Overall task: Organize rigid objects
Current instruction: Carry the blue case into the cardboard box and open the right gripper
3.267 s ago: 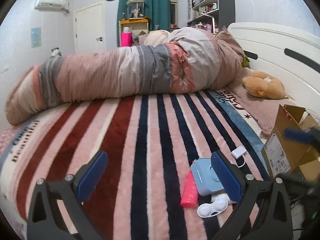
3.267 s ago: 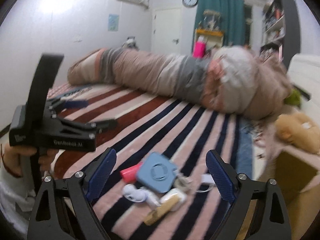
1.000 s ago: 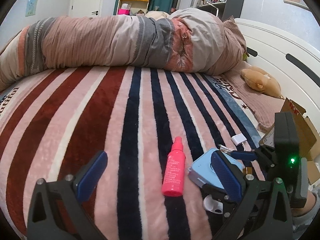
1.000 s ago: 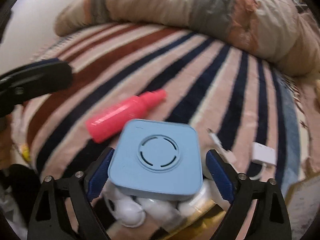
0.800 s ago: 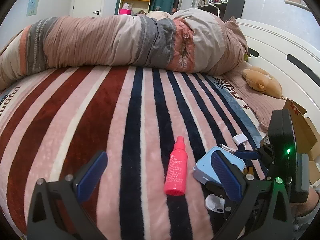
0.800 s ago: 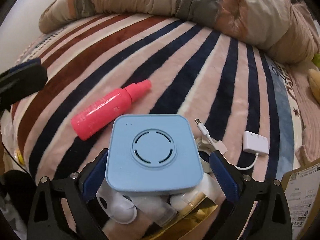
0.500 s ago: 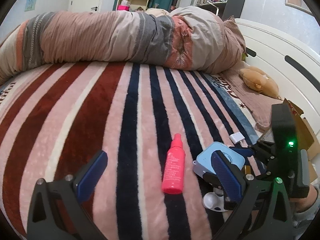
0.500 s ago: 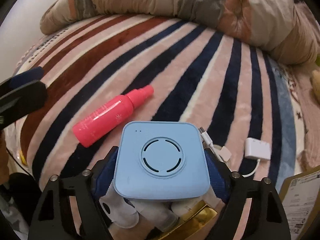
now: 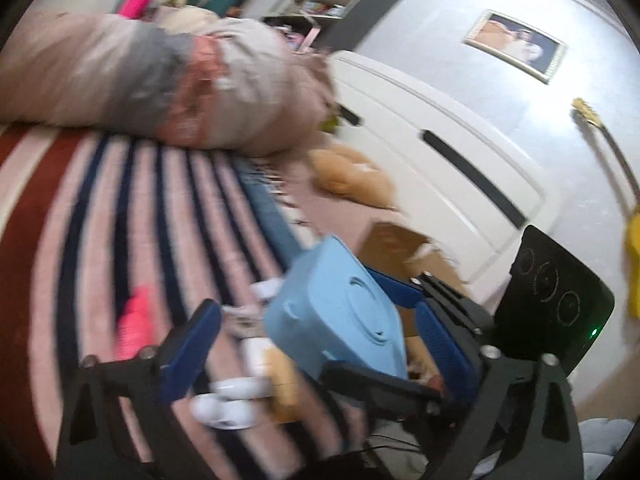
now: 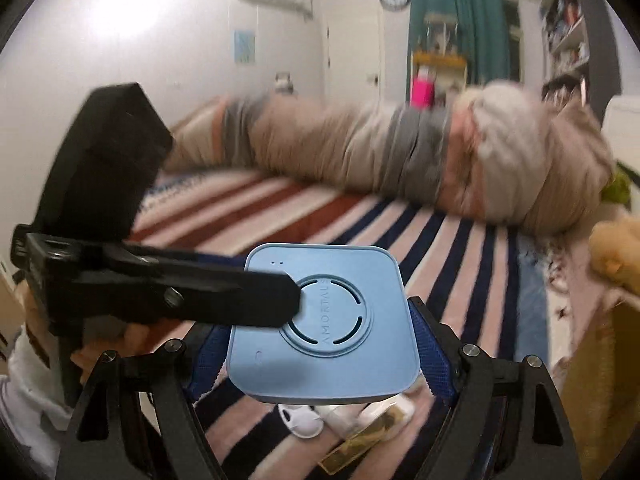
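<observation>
My right gripper [image 10: 320, 360] is shut on a light blue square box [image 10: 332, 320] and holds it lifted above the striped bed. The box also shows in the left wrist view [image 9: 340, 320], tilted, between the fingers of my left gripper [image 9: 320, 344], which is open and empty. The left gripper's body reaches across the box top in the right wrist view. Under the box lie white earbud cases [image 10: 304, 420] and a gold packet [image 10: 360, 444]. A pink spray bottle [image 9: 134, 324] lies on the blanket to the left. An open cardboard box [image 9: 396, 248] stands at the right.
A rolled duvet [image 10: 400, 152] lies across the far side of the bed. A tan plush toy [image 9: 352, 176] sits by the white headboard [image 9: 460, 160]. A white adapter [image 9: 266, 288] lies behind the blue box. Both views are motion-blurred.
The right gripper closed on the blue box and lifted it off the pile. The left gripper swung right, so the raised box now sits between its fingers.
</observation>
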A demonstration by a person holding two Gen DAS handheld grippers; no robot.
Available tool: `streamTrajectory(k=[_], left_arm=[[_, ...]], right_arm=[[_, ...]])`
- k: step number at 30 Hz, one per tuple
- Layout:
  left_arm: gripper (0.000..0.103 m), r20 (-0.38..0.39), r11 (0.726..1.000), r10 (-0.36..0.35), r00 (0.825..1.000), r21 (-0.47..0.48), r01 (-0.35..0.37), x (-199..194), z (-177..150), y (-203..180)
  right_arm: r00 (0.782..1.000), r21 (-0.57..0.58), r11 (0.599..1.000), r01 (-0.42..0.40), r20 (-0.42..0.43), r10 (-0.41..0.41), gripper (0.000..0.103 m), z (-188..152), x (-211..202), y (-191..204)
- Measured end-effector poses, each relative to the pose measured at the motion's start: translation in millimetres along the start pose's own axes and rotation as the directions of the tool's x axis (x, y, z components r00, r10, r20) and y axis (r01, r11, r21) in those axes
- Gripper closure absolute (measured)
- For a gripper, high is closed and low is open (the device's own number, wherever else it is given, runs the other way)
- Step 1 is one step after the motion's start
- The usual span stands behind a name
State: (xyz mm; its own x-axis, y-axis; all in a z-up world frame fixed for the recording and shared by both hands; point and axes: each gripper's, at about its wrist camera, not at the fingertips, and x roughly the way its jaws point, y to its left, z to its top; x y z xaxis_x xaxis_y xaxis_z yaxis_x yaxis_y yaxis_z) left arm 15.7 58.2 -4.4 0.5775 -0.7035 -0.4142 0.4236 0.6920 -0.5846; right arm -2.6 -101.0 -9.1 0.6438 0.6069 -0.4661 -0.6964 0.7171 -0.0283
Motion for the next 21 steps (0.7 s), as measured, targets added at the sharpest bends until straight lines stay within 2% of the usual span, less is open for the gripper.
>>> streamTrajectory(k=[2, 5, 6, 9, 13, 17, 21], left_arm=[[0.036, -0.018, 0.999, -0.028, 0.999, 0.033, 0.029, 9.5, 9.5, -27.4], [0.052, -0.031, 0.995, -0.029, 0.999, 0.095, 0.032, 24.3, 21.9, -67.1], [0.054, -0.038, 0.993, -0.015, 0.999, 0.117, 0.019, 30.4, 24.5, -78.8], [0.056, -0.076, 0.983, 0.005, 0.997, 0.184, 0.009, 55.9, 30.8, -115.3], [0.06, -0.147, 0.966, 0.035, 0.989, 0.257, 0.004, 100.1, 31.1, -160.1], [0.064, -0.233, 0.933, 0.103, 0.967, 0.36, -0.013, 156.3, 27.5, -196.4], [0.065, -0.306, 0.919, 0.16, 0.939, 0.393, -0.029, 196.5, 17.2, -205.0]], right_arm=[[0.999, 0.004, 1.0, 0.008, 0.052, -0.008, 0.024, 3.2, -21.3, -8.8], [0.994, 0.031, 0.998, 0.046, 0.1, -0.048, 0.024, 2.9, -50.5, -28.7], [0.992, 0.045, 0.998, 0.053, 0.115, -0.058, 0.024, 1.5, -59.8, -36.4], [0.988, 0.097, 0.993, 0.065, 0.131, -0.077, 0.024, -4.8, -86.3, -63.2], [0.988, 0.177, 0.98, 0.088, 0.108, -0.108, 0.024, -19.9, -115.9, -102.5], [0.983, 0.208, 0.962, 0.179, 0.008, -0.185, 0.024, -42.5, -130.7, -137.3], [0.982, 0.25, 0.951, 0.183, -0.095, -0.164, 0.024, -60.8, -130.8, -169.2]])
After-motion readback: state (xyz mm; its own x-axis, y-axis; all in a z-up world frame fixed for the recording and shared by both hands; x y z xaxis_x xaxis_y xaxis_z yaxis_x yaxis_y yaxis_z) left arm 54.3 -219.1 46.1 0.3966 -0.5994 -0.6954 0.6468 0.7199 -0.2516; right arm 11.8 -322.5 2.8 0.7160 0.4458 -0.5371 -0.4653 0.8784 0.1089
